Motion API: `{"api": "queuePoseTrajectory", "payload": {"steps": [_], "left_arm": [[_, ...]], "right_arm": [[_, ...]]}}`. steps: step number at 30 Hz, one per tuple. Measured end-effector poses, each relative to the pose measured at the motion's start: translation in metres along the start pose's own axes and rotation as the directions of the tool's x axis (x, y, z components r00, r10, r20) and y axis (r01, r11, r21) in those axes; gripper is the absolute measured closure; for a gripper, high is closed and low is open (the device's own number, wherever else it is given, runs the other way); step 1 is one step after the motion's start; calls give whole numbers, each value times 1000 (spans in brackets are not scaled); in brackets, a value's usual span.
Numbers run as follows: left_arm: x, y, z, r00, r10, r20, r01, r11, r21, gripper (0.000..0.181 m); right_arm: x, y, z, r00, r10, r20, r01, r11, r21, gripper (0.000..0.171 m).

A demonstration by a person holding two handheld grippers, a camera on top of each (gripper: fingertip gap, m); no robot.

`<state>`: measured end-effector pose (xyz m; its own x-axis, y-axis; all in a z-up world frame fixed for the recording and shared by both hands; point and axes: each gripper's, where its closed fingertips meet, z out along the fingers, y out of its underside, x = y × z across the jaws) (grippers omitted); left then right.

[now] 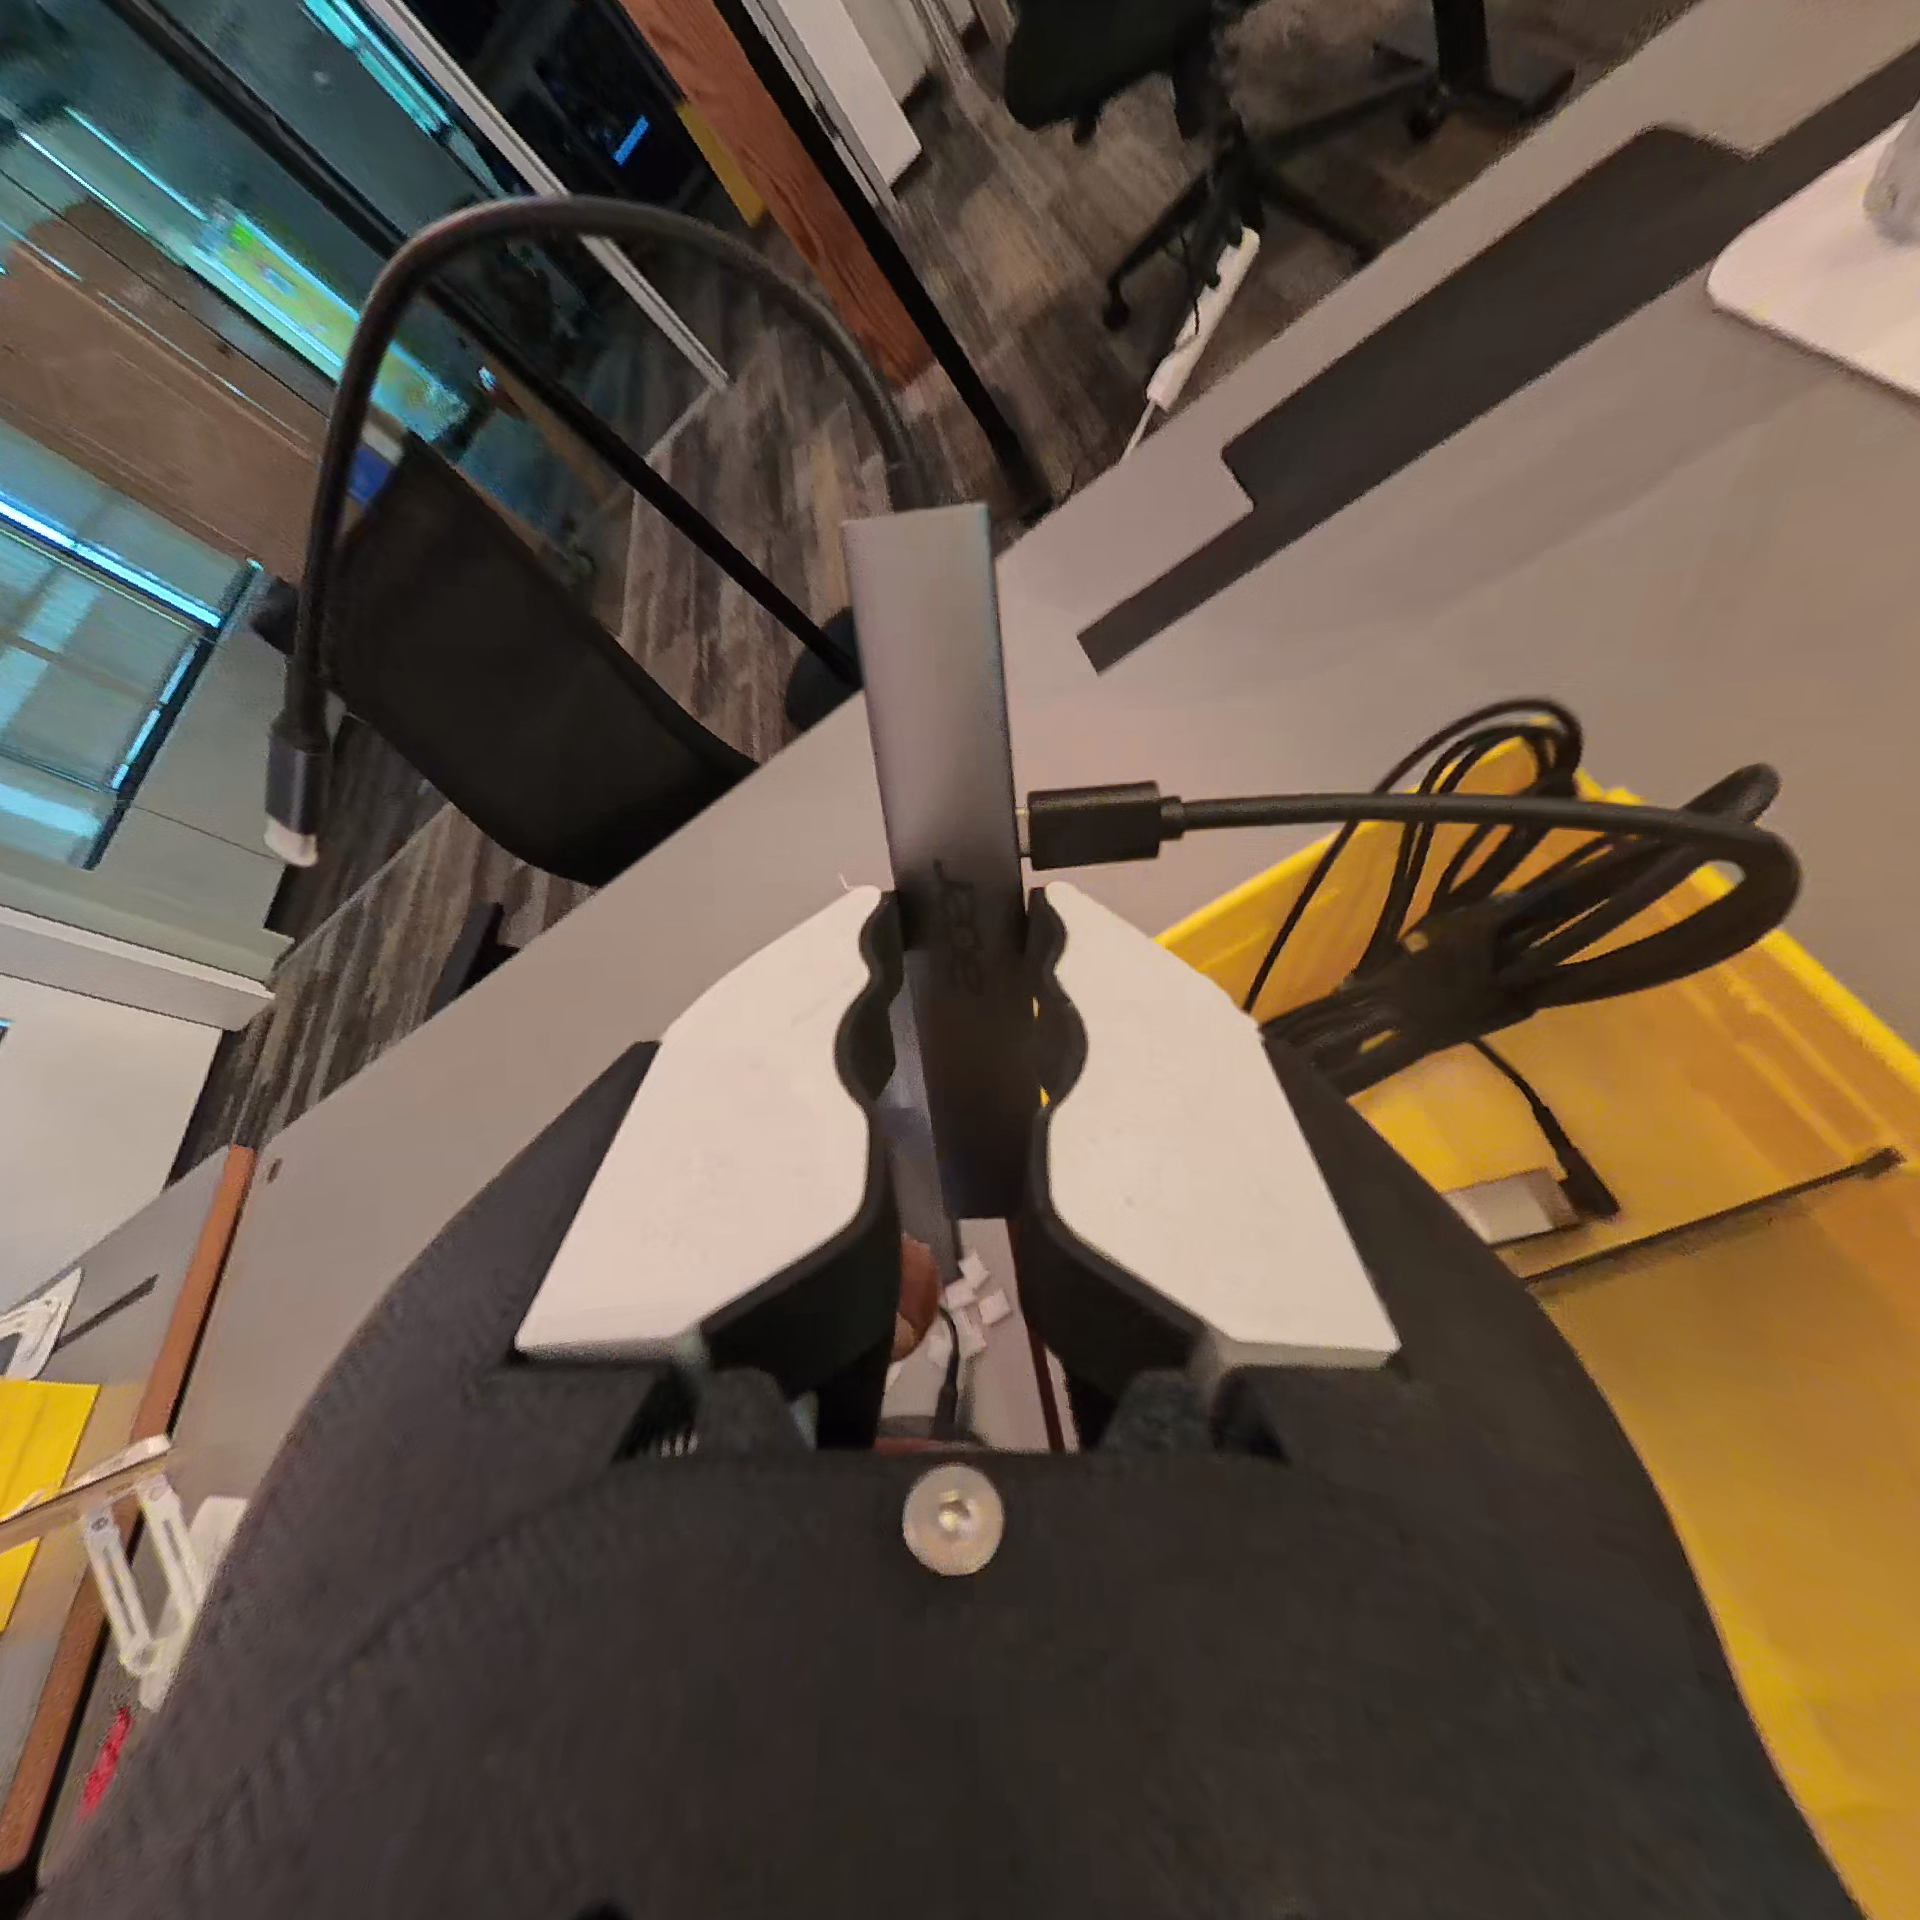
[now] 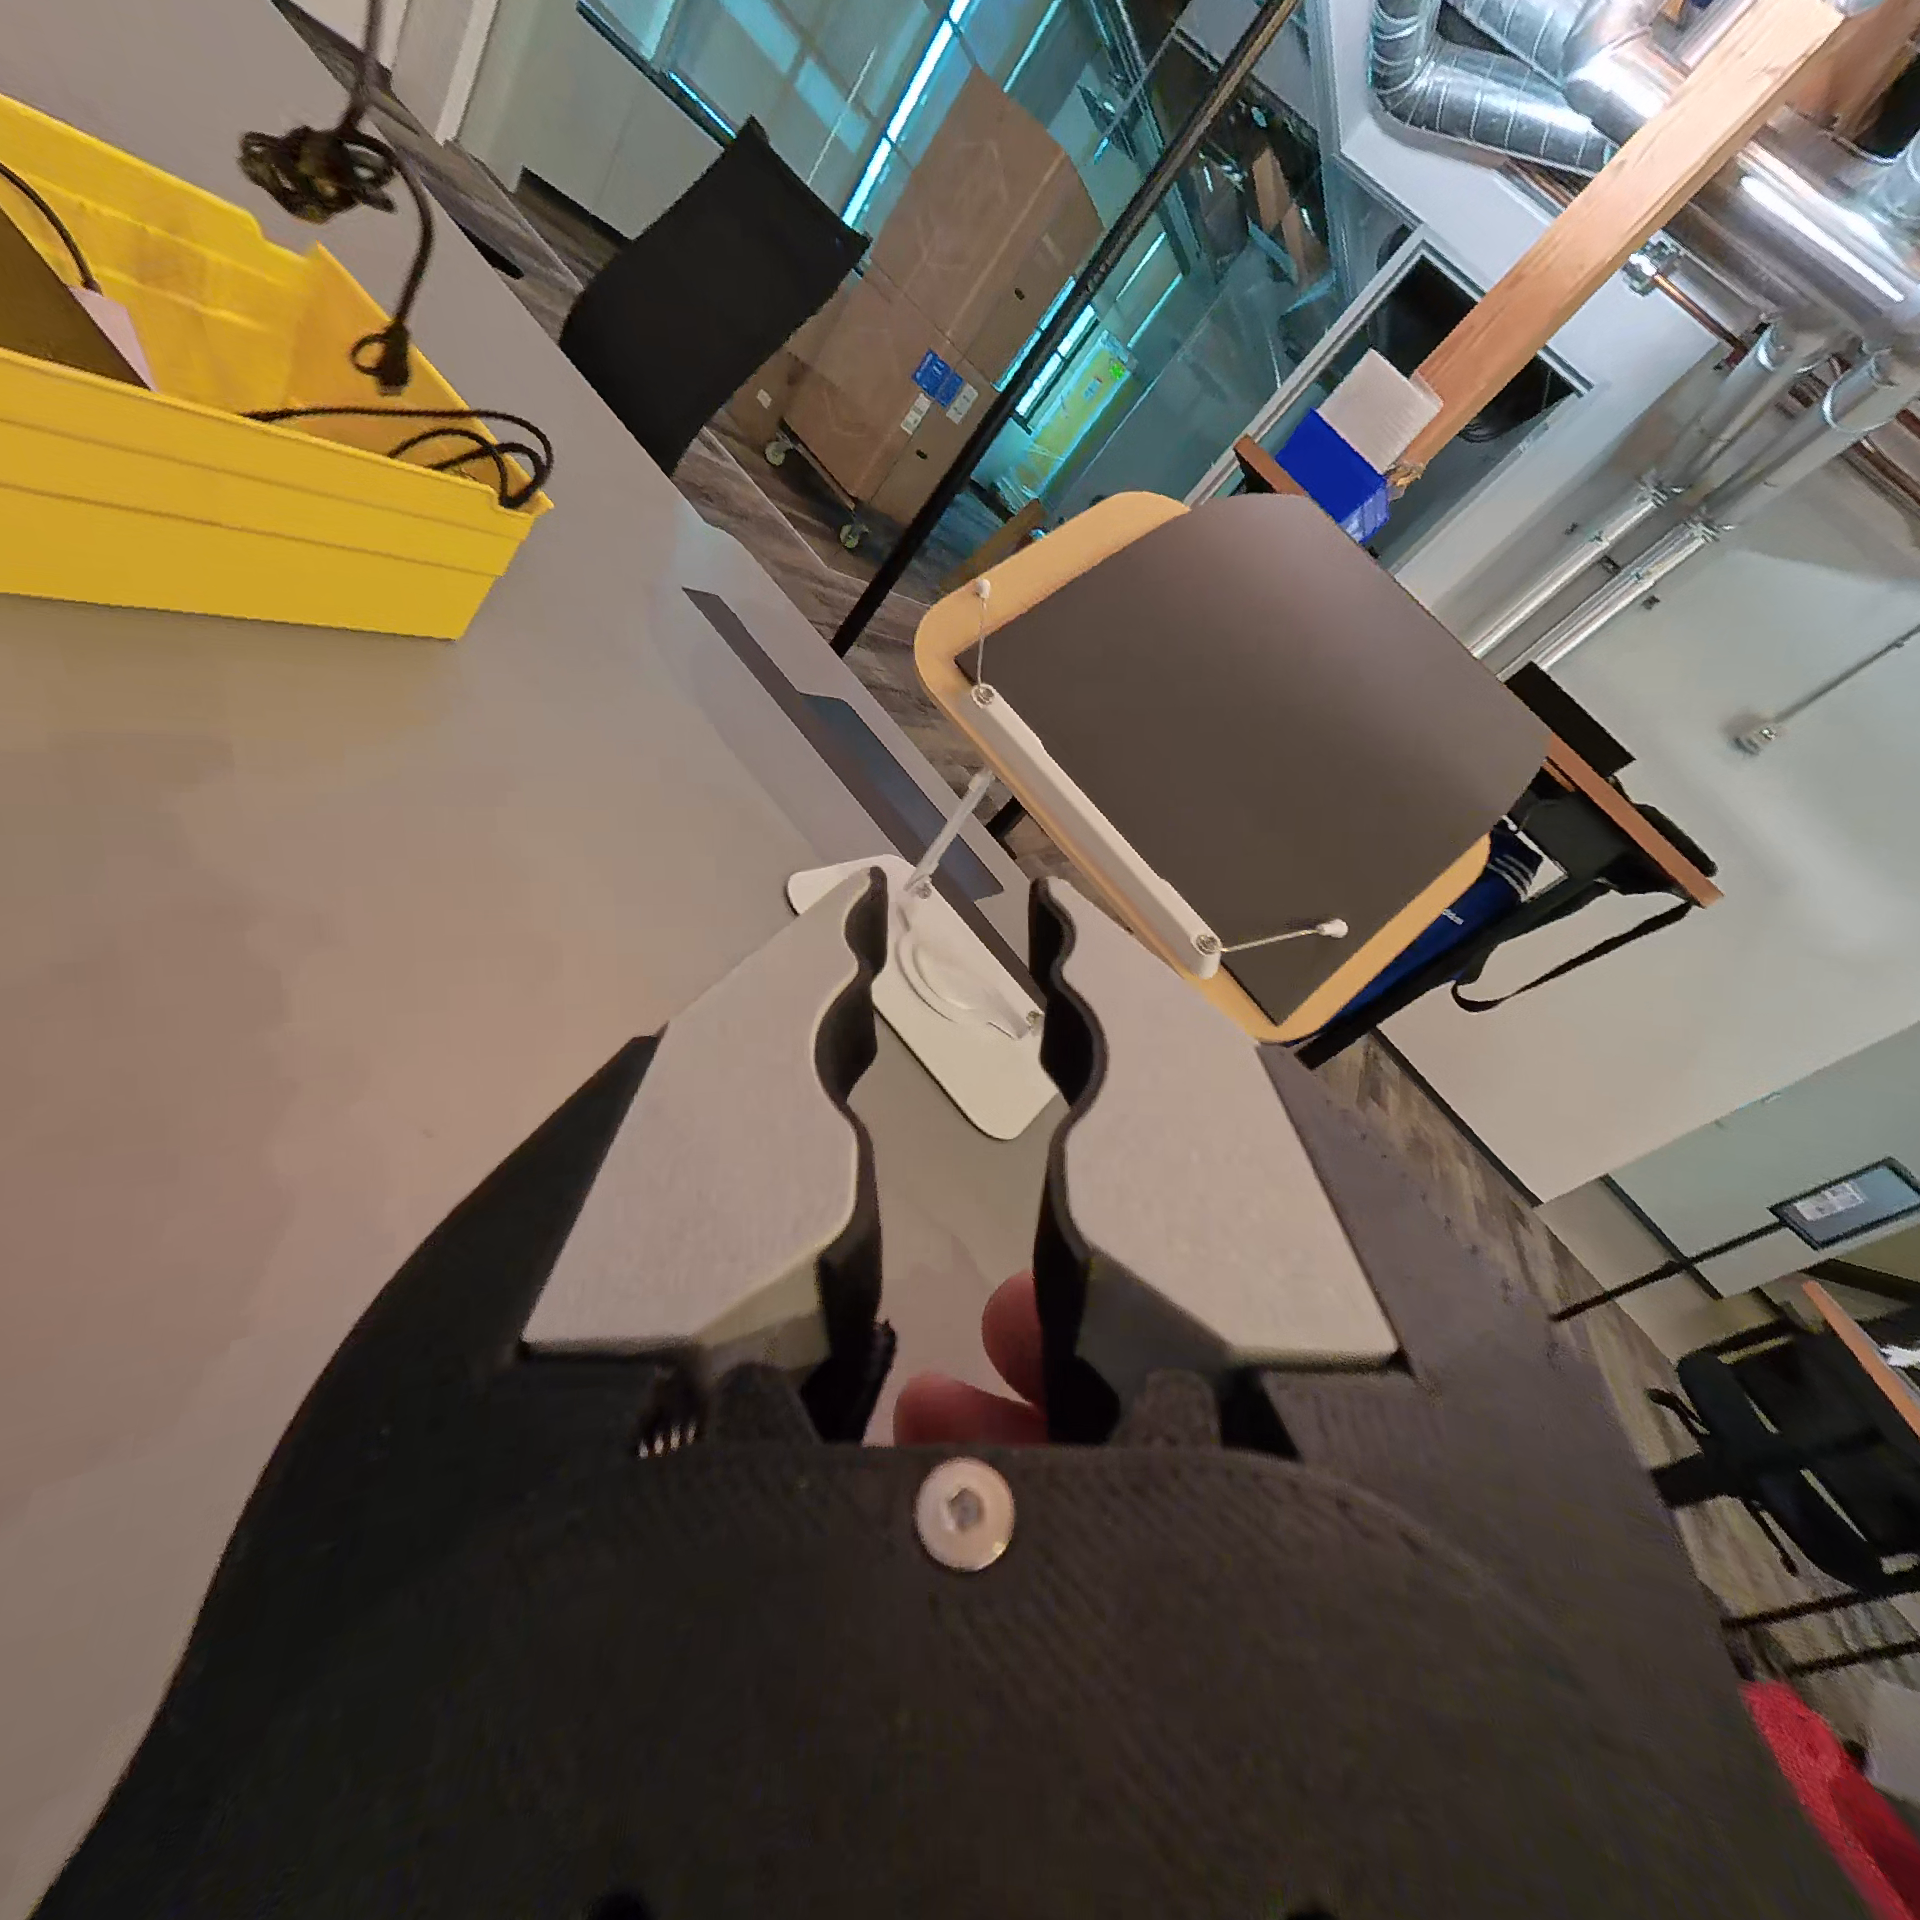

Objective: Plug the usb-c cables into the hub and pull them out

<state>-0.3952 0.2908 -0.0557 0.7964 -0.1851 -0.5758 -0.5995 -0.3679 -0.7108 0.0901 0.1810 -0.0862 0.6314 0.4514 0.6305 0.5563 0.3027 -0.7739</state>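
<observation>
My left gripper [image 1: 961, 914] is shut on a slim grey hub [image 1: 930, 696] and holds it upright above the grey table [image 1: 1558, 582]. A black usb-c plug [image 1: 1096, 824] sits in the hub's right side; its cable runs right to a coiled bundle [image 1: 1538, 935]. The hub's own black cable [image 1: 582, 239] arcs from its top over to the left and ends in a free grey plug [image 1: 296, 790]. My right gripper [image 2: 956, 904] is open and empty above the table [image 2: 312, 883]. A black cable [image 2: 384, 260] hangs into the yellow bin at upper left.
A yellow bin [image 1: 1714, 1195] lies right of the hub with cables in it; it also shows in the right wrist view [image 2: 208, 499]. A white stand [image 2: 977, 1029] holding a dark panel [image 2: 1247, 727] is beyond my right gripper near the table edge. A black chair [image 1: 499, 675] stands past the table. The grippers' ends are close to 50 cm from one another.
</observation>
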Motion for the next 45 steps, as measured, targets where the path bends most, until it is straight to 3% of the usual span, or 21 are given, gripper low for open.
{"api": "queuePoseTrajectory", "payload": {"steps": [3,5,9,15,20,26,32,40,42,45], "left_arm": [[9,-23,-15,1000,-10,-20,11,999,43,159],[31,-41,-23,993,-60,-104,67,996,62,159],[91,-78,-34,959,-95,-268,127,987,102,159],[192,-117,-41,891,-27,-453,105,983,147,159],[251,-125,-49,822,-17,-570,124,981,149,159],[282,-117,-50,770,-50,-636,159,981,115,159],[295,-104,-44,735,-112,-668,215,974,73,159],[301,-97,-50,648,-144,-748,304,949,81,158],[302,-101,-62,592,-98,-800,325,937,126,143],[298,-103,-74,609,28,-793,280,927,248,125]], "right_arm": [[-8,-13,3,999,27,40,-28,999,37,145],[-18,-26,7,997,19,74,-23,998,63,140],[-44,-65,20,990,-50,135,33,991,128,131],[-73,-111,49,972,-220,77,203,961,187,137],[-80,-98,83,961,-274,34,267,954,136,144],[-91,-60,115,964,-252,82,247,967,67,146],[-111,-45,123,972,-142,189,125,987,97,167],[-121,-35,121,939,41,342,-92,987,135,170],[-122,-30,119,911,84,404,-150,979,134,170],[-126,-23,115,876,105,472,-185,975,126,170]]}}
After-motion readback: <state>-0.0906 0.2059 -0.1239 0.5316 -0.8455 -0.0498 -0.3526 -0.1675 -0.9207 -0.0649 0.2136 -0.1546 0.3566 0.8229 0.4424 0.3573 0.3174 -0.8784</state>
